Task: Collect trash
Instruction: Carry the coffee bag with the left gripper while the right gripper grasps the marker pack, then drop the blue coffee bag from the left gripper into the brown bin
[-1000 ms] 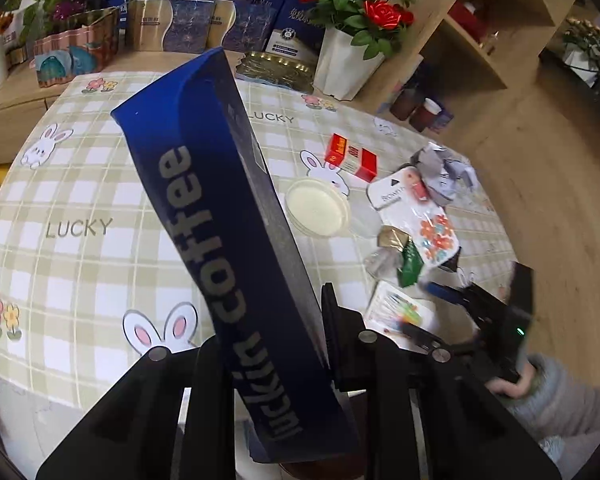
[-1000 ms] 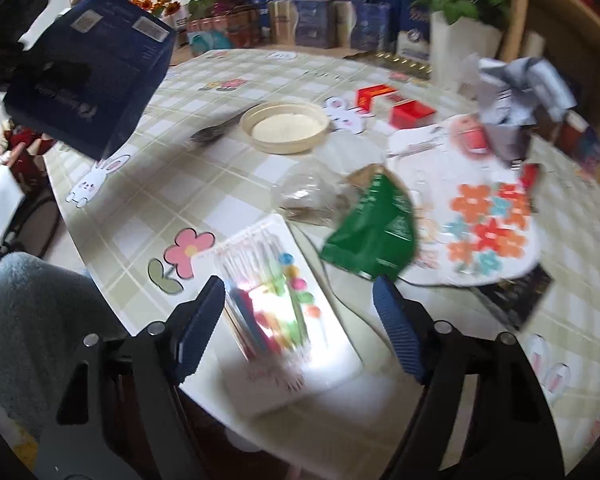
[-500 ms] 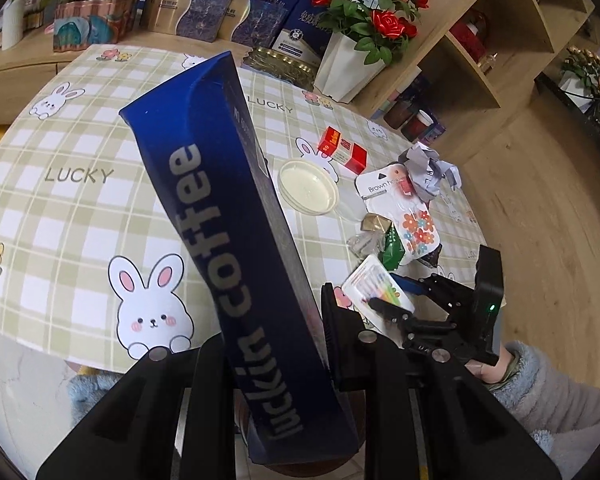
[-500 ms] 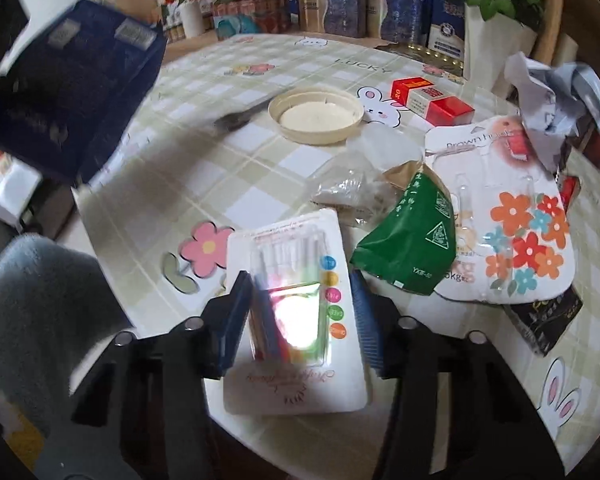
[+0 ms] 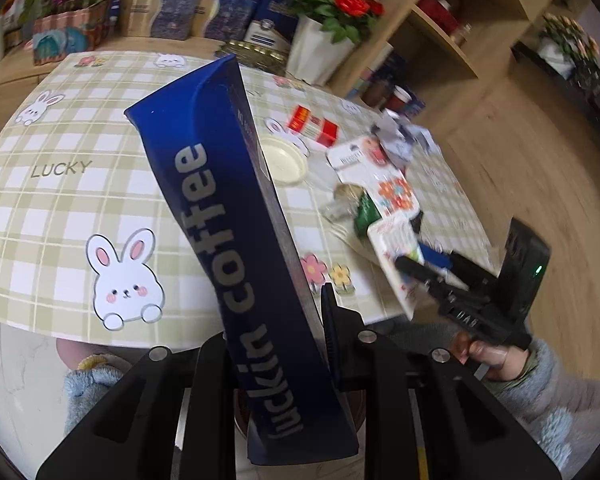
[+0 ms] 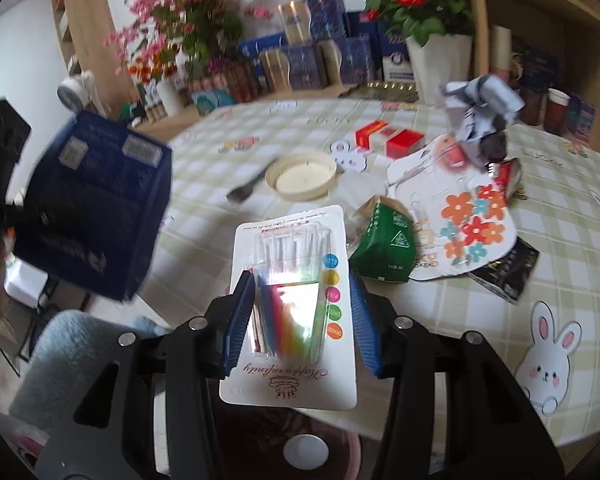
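Candle pack (image 6: 290,304) now lifted off table (image 6: 560,216) in right tongs (image 6: 300,320), left tongs (image 5: 276,344) clamping coffee box (image 5: 228,216)

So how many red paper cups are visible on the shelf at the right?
2: one red cup at the shelf's front, another cup just left of it, partly behind the crumpled paper. More may be hidden.
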`<state>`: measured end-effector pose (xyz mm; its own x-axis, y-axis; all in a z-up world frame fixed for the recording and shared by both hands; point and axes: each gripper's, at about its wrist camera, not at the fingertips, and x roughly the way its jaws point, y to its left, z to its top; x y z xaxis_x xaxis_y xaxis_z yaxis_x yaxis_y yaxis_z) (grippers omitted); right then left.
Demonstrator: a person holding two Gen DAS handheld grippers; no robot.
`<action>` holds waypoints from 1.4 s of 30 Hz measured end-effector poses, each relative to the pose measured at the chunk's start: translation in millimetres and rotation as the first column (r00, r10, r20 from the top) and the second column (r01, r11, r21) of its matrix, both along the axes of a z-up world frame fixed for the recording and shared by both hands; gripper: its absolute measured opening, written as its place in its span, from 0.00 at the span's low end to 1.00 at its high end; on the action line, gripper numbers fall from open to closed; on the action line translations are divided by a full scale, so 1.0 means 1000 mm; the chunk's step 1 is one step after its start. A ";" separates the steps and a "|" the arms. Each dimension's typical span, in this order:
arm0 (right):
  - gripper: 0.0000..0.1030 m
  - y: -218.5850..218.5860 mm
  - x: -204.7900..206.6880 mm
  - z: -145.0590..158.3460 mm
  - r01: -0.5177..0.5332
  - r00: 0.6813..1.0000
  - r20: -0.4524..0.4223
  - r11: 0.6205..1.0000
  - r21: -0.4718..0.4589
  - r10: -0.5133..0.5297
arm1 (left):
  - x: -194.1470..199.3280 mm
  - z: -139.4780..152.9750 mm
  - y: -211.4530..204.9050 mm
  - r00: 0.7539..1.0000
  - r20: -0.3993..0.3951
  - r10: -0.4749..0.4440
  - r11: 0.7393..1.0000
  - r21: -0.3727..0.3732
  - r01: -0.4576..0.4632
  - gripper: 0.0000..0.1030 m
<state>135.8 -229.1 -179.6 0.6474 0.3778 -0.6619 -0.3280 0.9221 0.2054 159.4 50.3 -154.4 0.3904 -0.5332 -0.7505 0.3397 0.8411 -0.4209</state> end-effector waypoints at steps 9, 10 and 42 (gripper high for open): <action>0.47 -0.009 -0.048 0.019 0.032 0.998 0.059 0.999 0.032 -0.034 | -0.047 -0.018 -0.035 0.983 -0.056 -0.174 0.981 0.077 0.178 0.20; 0.47 -0.010 -0.053 0.020 0.034 0.997 0.064 0.999 0.033 -0.036 | -0.052 -0.021 -0.038 0.980 -0.062 -0.188 0.978 0.081 0.193 0.20; 0.47 -0.045 -0.104 0.032 0.130 0.987 0.088 0.990 0.046 -0.134 | -0.079 -0.188 -0.114 0.856 -0.432 -0.285 0.843 0.312 0.439 0.20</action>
<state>32.0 -274.0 -148.0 0.7501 0.3097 -0.5843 -0.2228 0.9503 0.2176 80.5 -64.1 -342.2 -0.1058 -0.2180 -0.9702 0.5441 0.8040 -0.2400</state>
